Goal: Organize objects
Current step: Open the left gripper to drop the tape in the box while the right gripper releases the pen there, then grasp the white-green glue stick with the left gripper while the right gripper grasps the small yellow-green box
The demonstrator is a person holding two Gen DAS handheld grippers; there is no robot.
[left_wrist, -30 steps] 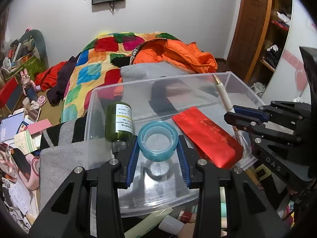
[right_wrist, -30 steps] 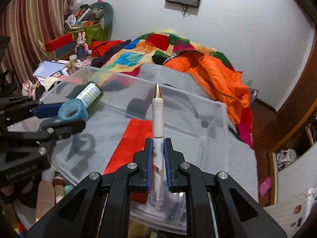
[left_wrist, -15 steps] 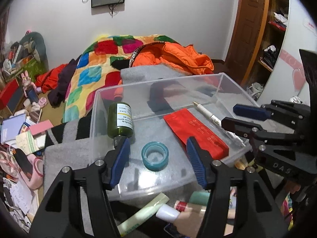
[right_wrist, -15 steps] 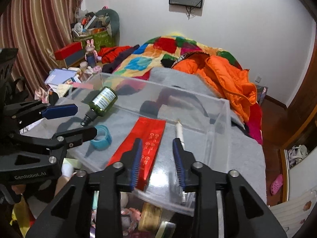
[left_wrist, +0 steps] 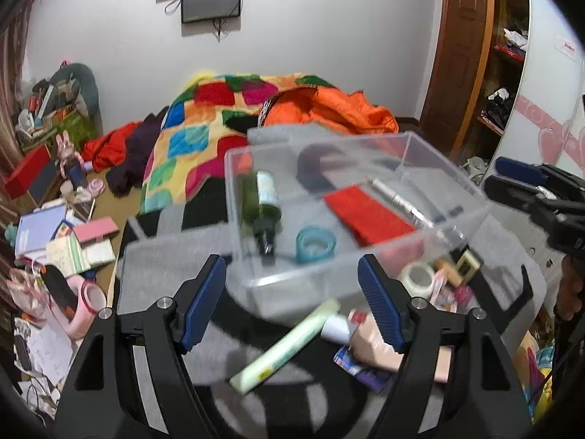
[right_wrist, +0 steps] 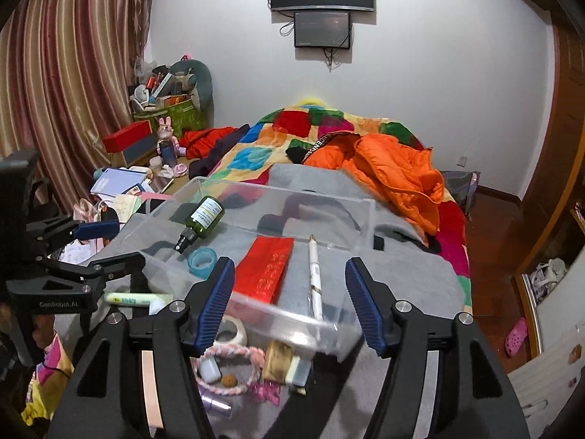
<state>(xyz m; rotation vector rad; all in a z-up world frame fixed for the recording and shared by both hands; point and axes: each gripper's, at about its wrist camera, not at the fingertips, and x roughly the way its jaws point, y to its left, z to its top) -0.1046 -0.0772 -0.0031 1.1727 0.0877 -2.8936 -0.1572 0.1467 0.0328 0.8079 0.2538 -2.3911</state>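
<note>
Both your left gripper (left_wrist: 292, 303) and right gripper (right_wrist: 289, 303) have just been opening and now stand wide with nothing between the jaws. Nearest you, several loose items are left on the grey cloth (right_wrist: 402, 267), a pale green tube (left_wrist: 285, 344) among them. Beyond, the clear bin (right_wrist: 278, 316) holds four things: one tape roll (left_wrist: 315, 244), one green bottle (right_wrist: 203, 219), one red packet (right_wrist: 267, 269), one pen (right_wrist: 315, 274).

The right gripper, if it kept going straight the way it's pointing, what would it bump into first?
Probably the clear plastic box: its near wall sits right ahead of the open right gripper, with the white pen just behind. Depth is hard to judge.
</note>
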